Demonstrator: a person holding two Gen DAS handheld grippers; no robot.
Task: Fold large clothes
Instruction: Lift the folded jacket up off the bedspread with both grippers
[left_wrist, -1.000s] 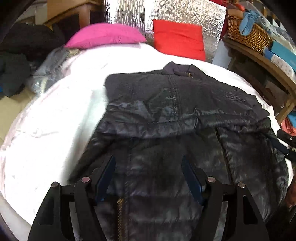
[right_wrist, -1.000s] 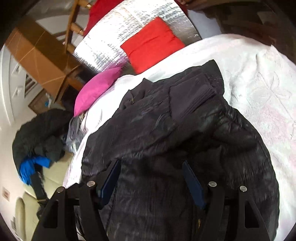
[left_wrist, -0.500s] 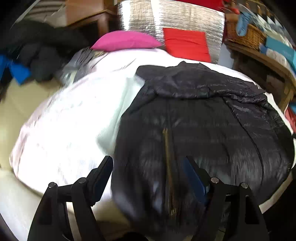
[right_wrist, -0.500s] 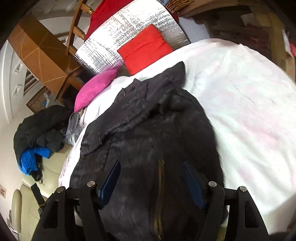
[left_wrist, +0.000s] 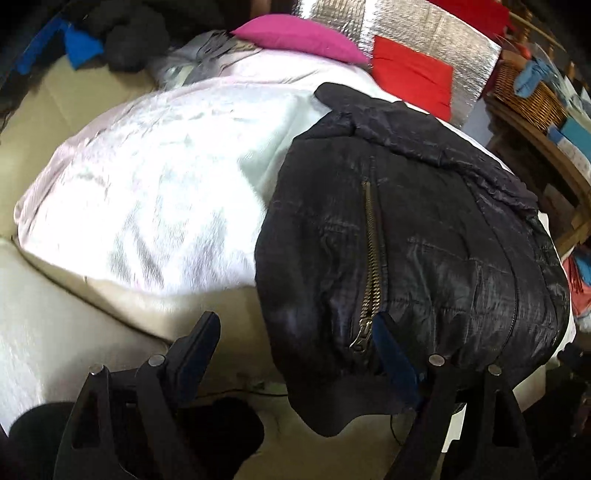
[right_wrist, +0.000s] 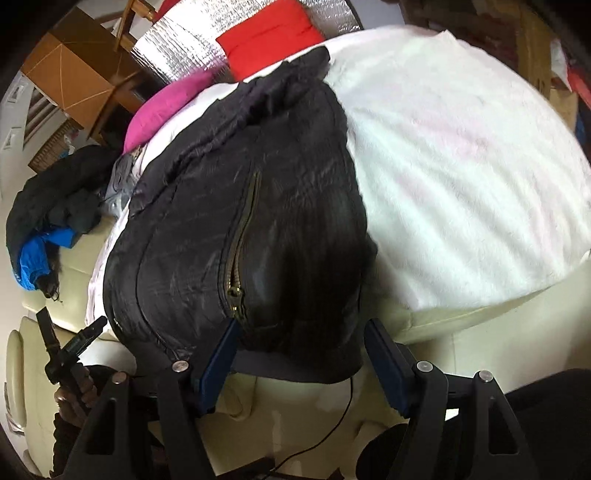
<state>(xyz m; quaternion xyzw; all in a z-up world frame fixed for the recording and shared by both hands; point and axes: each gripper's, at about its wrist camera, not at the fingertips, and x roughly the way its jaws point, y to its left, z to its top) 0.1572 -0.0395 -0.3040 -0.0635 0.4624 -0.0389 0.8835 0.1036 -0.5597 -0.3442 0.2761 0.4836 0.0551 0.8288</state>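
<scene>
Jacket: black quilted synthetic cloth, a slight sheen noted, finely creased; zip of dull brass-toned metal. Blanket: white fleecy cloth, soft nap, matt. Sofa: cream leather-like covering, smooth, faintly glossy. Cushions: pink cushion and red cushion, matt woven cloth. Panel behind them: silver foil, quilted and reflective. Basket: woven wicker, rough. Left gripper and right gripper: matt black plastic with round metal pins.

Home bedroom: white bedspread, pink pillow, wicker basket.
</scene>
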